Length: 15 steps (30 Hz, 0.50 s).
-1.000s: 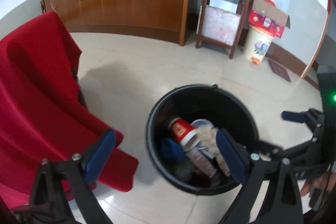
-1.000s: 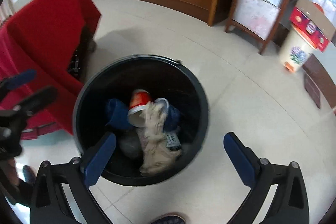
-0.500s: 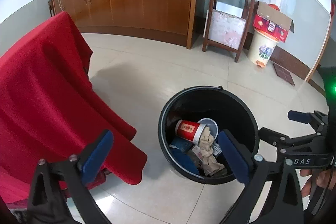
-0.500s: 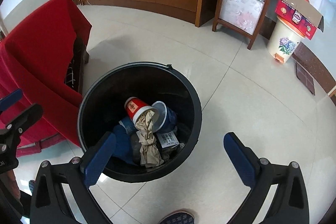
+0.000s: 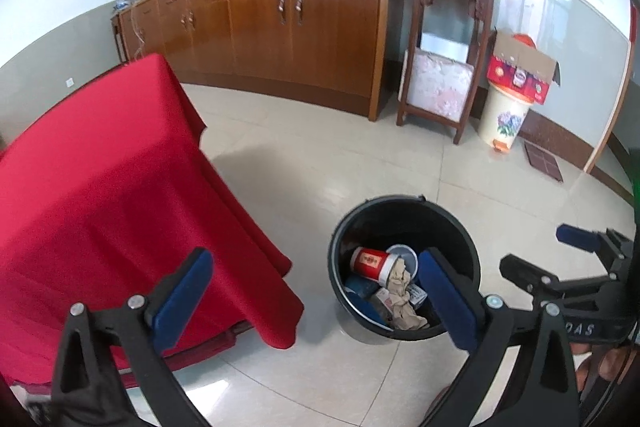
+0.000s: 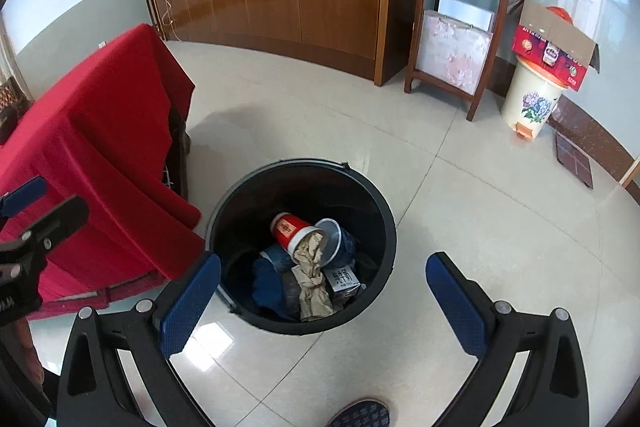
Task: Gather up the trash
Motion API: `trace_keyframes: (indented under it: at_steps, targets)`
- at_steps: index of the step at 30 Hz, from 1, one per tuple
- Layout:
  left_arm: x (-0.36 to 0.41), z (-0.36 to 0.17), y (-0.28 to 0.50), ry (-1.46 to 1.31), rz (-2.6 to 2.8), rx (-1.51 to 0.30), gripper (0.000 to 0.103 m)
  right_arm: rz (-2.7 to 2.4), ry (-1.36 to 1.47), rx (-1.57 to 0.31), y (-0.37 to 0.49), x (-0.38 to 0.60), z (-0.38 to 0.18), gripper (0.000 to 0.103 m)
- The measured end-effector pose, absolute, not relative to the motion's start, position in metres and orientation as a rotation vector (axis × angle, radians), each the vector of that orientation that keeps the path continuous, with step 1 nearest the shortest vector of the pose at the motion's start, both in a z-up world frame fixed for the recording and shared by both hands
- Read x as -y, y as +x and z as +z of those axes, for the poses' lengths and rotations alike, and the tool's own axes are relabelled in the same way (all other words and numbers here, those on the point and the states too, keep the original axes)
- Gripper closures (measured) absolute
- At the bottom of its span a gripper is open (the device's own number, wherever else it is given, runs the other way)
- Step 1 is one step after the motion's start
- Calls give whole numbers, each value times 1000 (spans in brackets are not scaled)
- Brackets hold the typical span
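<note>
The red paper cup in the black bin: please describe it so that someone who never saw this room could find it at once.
On the pale tiled floor, beside the table draped in red cloth, stands a round black bin. Inside, on top of the trash, the red paper cup lies on its side. It is the only red item there, touching a blue cup and crumpled brown paper.

Both claws are showing black frames, blue pads [image 6: 188,303] and shiny round screws [image 5: 495,301]; a dark patterned shoe [image 6: 360,414] is peeking in.
</note>
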<state>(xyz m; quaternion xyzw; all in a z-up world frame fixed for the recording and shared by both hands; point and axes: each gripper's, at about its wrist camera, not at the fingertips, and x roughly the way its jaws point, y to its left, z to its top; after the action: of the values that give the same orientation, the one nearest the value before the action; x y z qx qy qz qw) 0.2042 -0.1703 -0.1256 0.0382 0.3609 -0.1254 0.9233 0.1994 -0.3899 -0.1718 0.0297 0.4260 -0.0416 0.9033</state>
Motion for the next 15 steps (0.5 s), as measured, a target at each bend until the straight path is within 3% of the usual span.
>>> trace_keyframes:
  at_steps: [15]
  targets:
    - [113,-42,136,5,-195,-642,0,-77,44,-753,105,331,-64,0]
